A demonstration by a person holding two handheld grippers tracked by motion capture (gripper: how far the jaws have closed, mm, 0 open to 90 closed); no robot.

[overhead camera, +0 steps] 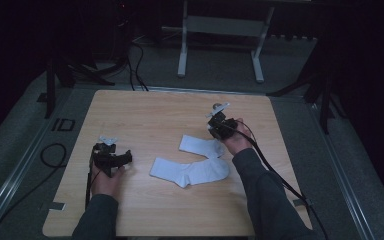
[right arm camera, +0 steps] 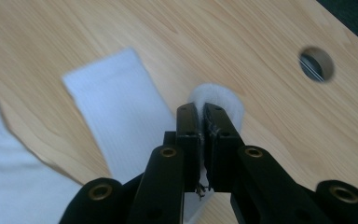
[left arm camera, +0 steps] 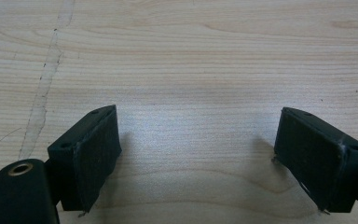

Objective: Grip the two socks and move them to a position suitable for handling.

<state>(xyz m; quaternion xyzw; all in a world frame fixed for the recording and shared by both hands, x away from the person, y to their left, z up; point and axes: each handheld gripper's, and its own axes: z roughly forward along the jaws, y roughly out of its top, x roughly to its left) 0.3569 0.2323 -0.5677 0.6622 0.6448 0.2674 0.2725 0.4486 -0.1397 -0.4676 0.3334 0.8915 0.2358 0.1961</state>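
High view: a light wooden table (overhead camera: 145, 115) carries two white socks. The upper sock (overhead camera: 200, 146) lies near the centre of the board, toward 3 o'clock; the lower sock (overhead camera: 187, 171) lies just at its 7 o'clock side, and the two overlap at their right ends. The right gripper (overhead camera: 219, 131) sits at the 2 o'clock end of the upper sock, in a hand (overhead camera: 237, 141) whose sleeve runs down toward 5 o'clock. The left gripper (overhead camera: 121, 159) is well apart from both socks, at 9 o'clock from them, over bare wood.

Right gripper view: the jaws are pressed together on a fold of the upper sock (right arm camera: 121, 121), white cloth bulging past their tips at 12 o'clock. A round hole (right arm camera: 316, 64) in the table lies at 2 o'clock.

Left gripper view: the jaws stand spread wide, bare wood between them.
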